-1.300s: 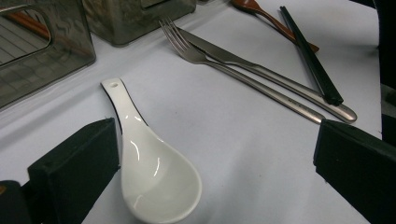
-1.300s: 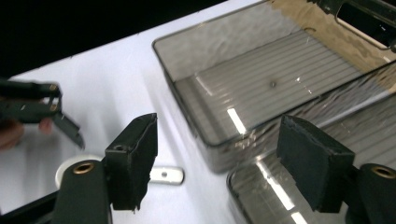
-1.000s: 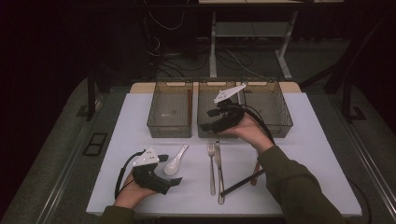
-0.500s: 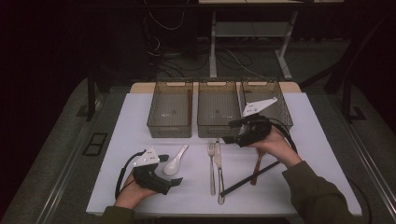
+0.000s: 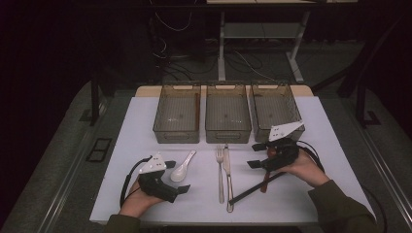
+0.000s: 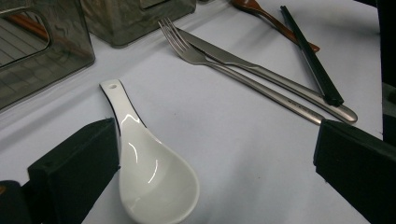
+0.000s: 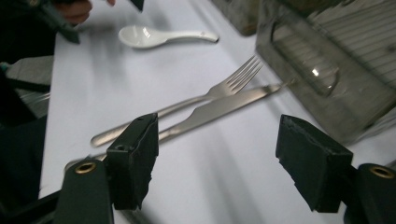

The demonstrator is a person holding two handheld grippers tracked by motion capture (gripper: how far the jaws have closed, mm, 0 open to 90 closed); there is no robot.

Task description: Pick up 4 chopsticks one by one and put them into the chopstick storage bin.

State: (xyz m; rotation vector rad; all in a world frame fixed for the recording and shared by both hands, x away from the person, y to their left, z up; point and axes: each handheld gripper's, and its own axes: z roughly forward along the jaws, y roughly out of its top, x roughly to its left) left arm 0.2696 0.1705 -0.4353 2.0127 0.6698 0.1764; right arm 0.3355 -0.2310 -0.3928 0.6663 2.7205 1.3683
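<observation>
On the white table (image 5: 145,121), seen from the high view, 3 clear bins (image 5: 228,119) stand along the far edge, with a white spoon (image 5: 182,167), a fork (image 5: 220,170), a knife (image 5: 227,177), a black chopstick (image 5: 255,187) and a brown spoon (image 5: 266,180) in front of them. The left gripper (image 5: 177,177) rests by the near edge, jaws released beside the white spoon. The right gripper (image 5: 253,155) hovers over the brown spoon and chopstick, jaws spread, gripping nothing.

From the left gripper view, the white spoon's bowl (image 6: 154,182) lies just beside the left pad, the handle pointing at a bin.

From the right gripper view, the wide jaws frame bare table, with the fork (image 7: 205,95) and knife (image 7: 219,109) beyond. I judge the step is a pick-up: best to lower straight, centre 1 utensil between the pads, and close across its handle.
</observation>
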